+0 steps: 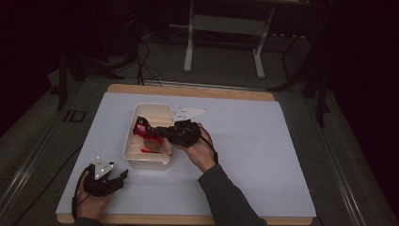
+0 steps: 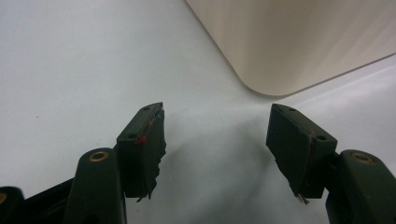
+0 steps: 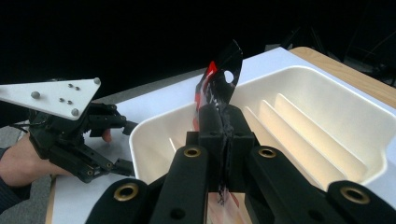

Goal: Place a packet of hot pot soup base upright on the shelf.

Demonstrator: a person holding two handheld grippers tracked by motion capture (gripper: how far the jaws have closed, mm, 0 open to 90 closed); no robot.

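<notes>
A white ridged tray (image 1: 133, 143) sits left of centre on the white mat. My right gripper (image 1: 157, 132) reaches over it from the right and is shut on a thin red and black packet (image 1: 140, 126), which sticks up past the pads (image 3: 219, 84) above the tray's rim (image 3: 299, 70). Another red piece (image 1: 153, 149) lies inside the tray near its front. My left gripper (image 1: 120, 178) rests on the mat at the front left, just short of the tray's corner (image 2: 299, 42). It stands open (image 2: 217, 140) with nothing between its jaws, and the right gripper view shows it too (image 3: 127, 145).
The white mat (image 1: 263, 155) covers a wooden table top (image 1: 188, 89), with bare mat to the right of the tray. Behind the table stand a light metal frame (image 1: 223, 28) and dark cables (image 1: 143, 56) on the floor.
</notes>
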